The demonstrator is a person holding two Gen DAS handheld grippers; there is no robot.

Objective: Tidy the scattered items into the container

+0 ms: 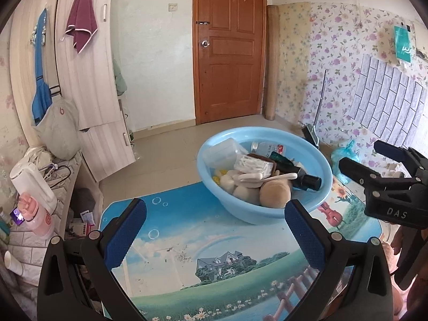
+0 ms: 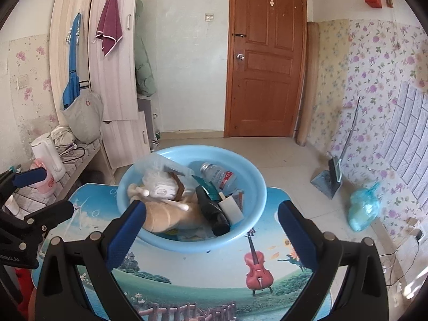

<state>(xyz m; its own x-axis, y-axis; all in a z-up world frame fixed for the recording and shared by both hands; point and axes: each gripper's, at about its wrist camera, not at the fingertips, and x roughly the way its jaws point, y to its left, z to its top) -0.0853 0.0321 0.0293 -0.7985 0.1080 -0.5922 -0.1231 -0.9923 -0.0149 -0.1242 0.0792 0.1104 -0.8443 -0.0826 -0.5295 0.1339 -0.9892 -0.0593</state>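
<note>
Looks basically done: everything's piled in the basin (image 2: 256,184) on the counter (image 1: 171,243), nothing loose around it. Both hand-held grippers, left (image 1: 215,228) and right (image 2: 211,230), are spread and empty, so just back off without bumping it. The black bottle (image 2: 211,214) lies flat, cap toward the near rim.

Room in a home: flowered wallpaper (image 2: 374,61), wooden door (image 2: 264,61), wardrobe (image 2: 112,67) with hung towel (image 2: 109,26), dustpan (image 2: 327,184).

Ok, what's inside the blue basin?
The blue basin holds a beige plush toy, black bottle, water bottle, cotton swabs and clear box. Things underneath are covered.
</note>
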